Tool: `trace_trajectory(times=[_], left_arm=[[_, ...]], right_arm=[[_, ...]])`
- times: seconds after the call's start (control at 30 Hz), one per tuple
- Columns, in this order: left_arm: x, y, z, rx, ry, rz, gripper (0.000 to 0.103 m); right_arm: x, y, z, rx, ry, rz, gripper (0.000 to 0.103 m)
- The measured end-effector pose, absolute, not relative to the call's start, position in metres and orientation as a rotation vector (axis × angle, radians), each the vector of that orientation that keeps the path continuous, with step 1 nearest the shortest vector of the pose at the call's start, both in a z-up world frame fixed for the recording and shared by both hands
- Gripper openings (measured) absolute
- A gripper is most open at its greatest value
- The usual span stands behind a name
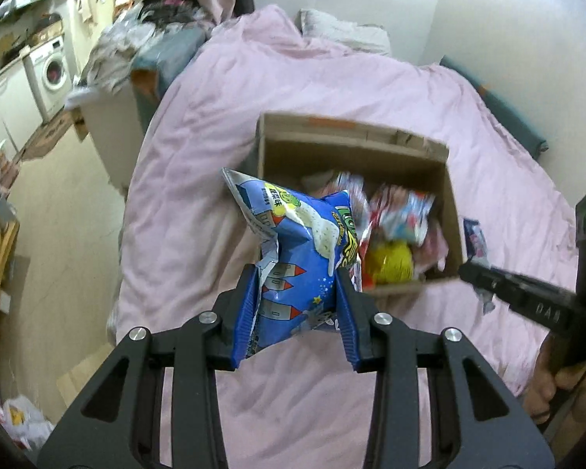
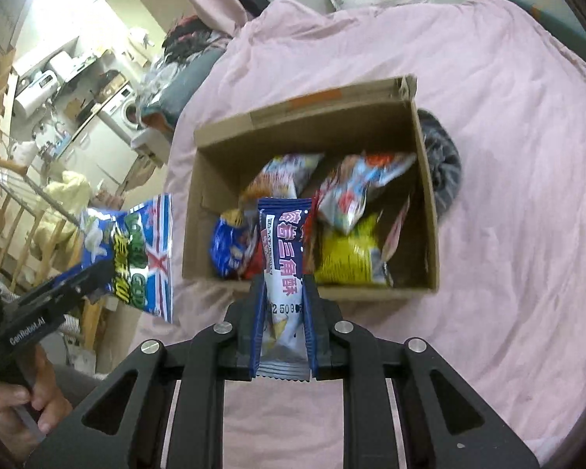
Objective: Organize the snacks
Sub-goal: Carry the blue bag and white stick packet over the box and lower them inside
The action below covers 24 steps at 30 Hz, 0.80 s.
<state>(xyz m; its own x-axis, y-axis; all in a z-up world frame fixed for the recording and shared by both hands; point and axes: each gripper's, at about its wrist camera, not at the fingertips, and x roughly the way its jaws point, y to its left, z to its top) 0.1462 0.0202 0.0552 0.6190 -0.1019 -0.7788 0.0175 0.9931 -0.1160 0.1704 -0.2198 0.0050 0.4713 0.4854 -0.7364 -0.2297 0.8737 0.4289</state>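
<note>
My left gripper (image 1: 299,277) is clamped on a blue chip bag (image 1: 293,242), pads pinching its lower end w/ the rest puffing up and forward past the fingertips. The bag hangs in the air, off the bed, in front of the near-left corner of the cardboard box (image 1: 453,211). From the right wrist cam the same bag (image 2: 136,250) shows at left, outside the box's left wall, w/ the left gripper (image 2: 97,273) biting its bottom edge and my left hand (image 2: 23,402) on the handle below.

My right gripper (image 2: 283,285) is squeezed on a slim purple-and-white snack packet (image 2: 283,258). The packet stands upright between the pads, crimped bottom edge poking out behind the fingers, top end reaching over the box's near wall (image 2: 332,293). It's clear of the stuff inside.

Box sits open on the pink duvet (image 2: 508,195), approx. mid-bed. Inside: a yellow bag (image 2: 347,258) at near right, a blue bag (image 2: 226,250) at near left, plus silver/red packs (image 2: 351,191) further back. A dark grey striped thing (image 2: 443,164) lies just beside the box's right wall; can't tell what it is.

From the left cam, the right gripper (image 1: 484,277) comes in at the right edge, near the box's near-right corner.
</note>
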Motion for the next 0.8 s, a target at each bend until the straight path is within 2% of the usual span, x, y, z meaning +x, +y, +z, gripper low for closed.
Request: trace_trajectory(times=[0.3, 0.47, 0.8], left_arm=[[0.21, 0.006, 0.066, -0.124, 0.841, -0.104, 0.034], [0.234, 0.0, 0.042, -0.15, 0.83, -0.123, 0.034], [0.254, -0.004, -0.001, -0.114, 0.885, -0.131, 0.034]], right_arm=[[0.219, -0.228, 0.015, 0.297, 0.951, 0.403, 0.019], [0.234, -0.233, -0.001, 0.358, 0.925, 0.393, 0.019], [0.251, -0.219, -0.042, 0.332, 1.001, 0.416, 0.019]])
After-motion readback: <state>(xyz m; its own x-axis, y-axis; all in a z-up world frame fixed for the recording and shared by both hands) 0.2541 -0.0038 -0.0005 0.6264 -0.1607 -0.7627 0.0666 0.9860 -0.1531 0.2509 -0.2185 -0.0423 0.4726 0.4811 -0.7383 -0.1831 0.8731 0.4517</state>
